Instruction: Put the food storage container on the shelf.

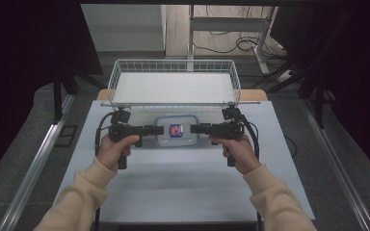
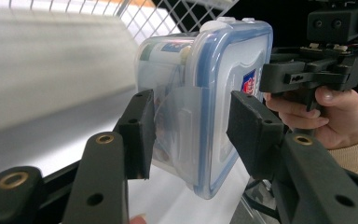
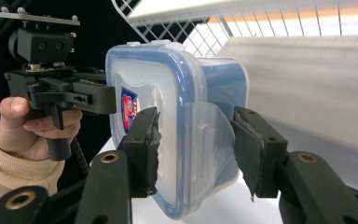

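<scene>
Two cream sleeves come in from the near edge of the high view, one hand on each of the two grippers. One clear plastic container [image 1: 177, 130] with a blue-rimmed lid hangs between them, in front of the wire basket [image 1: 117, 77] and above the white table [image 1: 173, 187]. Its lid carries one red and blue sticker [image 1: 175, 129]. From the person's left side the left gripper [image 1: 158, 129] has its two black jaws closed on the container's end, one pad on the lid face and one on the body, straddling one clear latch flap [image 2: 182, 122]. From the opposite side the right gripper [image 1: 196, 128] does the same at the other end, its two pads pressed on lid and body either side of a second latch flap [image 3: 208, 140]. In both gripper views the container stands on edge relative to the jaws, lid facing sideways, with something pale and labelled inside that is too blurred to tell. One basket stands at the table's far end, its white floor showing through the mesh, well apart from the container.
</scene>
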`<state>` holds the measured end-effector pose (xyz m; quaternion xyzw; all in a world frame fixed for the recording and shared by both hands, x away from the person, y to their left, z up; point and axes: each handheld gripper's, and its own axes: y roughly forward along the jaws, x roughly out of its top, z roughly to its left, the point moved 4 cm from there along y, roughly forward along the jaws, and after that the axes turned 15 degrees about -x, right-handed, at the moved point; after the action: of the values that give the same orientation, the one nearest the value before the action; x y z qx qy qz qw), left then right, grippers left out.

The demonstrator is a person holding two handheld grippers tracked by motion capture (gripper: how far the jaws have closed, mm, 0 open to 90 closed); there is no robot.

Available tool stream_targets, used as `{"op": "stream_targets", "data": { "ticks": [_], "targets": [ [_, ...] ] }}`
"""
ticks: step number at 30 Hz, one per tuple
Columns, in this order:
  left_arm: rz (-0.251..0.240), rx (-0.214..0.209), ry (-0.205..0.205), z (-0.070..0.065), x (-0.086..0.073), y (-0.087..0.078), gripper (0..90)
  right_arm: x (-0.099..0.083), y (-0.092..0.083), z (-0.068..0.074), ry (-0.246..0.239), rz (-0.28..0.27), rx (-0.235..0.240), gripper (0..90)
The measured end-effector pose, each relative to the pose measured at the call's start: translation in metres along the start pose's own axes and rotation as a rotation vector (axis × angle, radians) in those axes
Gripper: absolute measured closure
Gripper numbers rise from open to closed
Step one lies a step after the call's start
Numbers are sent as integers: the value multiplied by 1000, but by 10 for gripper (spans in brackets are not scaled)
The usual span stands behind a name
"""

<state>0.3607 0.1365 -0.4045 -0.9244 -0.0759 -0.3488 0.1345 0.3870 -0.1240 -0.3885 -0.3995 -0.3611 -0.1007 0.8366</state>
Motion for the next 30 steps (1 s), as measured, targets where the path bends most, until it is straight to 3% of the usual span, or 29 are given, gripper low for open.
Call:
{"op": "stream_targets", "data": {
  "ticks": [19, 25, 30],
  "targets": [
    [-21, -4, 49, -7, 56, -4, 528, 56, -8, 3, -37, -53, 1, 525],
    [-28, -20, 34, 1, 80, -6, 537, 81, -4, 0, -33, -58, 2, 524],
    [-22, -19, 7, 17, 106, -5, 536, 105, 9, -8, -12, -50, 1, 524]
  ]
}}
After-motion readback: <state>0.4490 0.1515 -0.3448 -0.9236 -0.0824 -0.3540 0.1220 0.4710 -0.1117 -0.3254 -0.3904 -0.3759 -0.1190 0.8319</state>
